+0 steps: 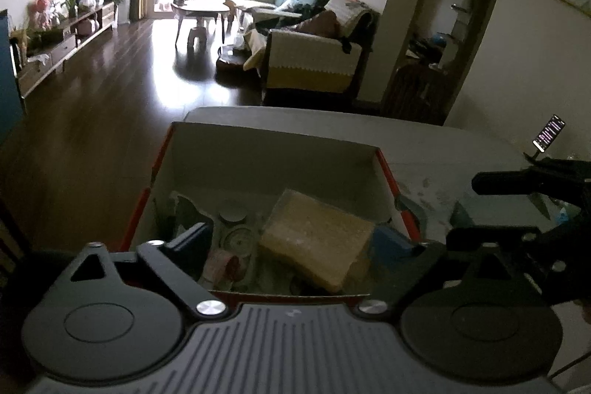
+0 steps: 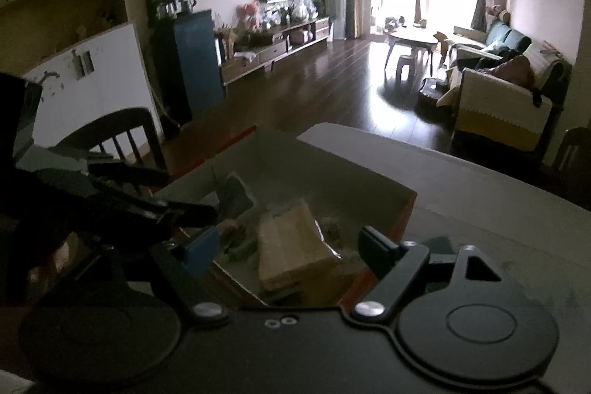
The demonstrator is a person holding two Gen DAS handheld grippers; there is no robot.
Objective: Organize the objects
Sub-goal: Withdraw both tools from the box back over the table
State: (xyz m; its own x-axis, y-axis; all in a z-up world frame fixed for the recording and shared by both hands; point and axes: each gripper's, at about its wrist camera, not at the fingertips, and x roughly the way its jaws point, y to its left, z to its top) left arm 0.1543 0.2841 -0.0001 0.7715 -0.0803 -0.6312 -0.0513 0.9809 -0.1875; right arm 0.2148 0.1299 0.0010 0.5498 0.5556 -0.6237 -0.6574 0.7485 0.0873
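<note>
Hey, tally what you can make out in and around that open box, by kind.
Open cardboard box: 1
Tan wrapped block inside it: 1
Round lidded container inside it: 1
Hand-held gripper, left and right, both open: 2
Total: 5
Other items in the box are too dim to sort.

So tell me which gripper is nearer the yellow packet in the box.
Hard to call; both hang open over the yellow packet in the box, left gripper from its near side, right gripper from its right.
</note>
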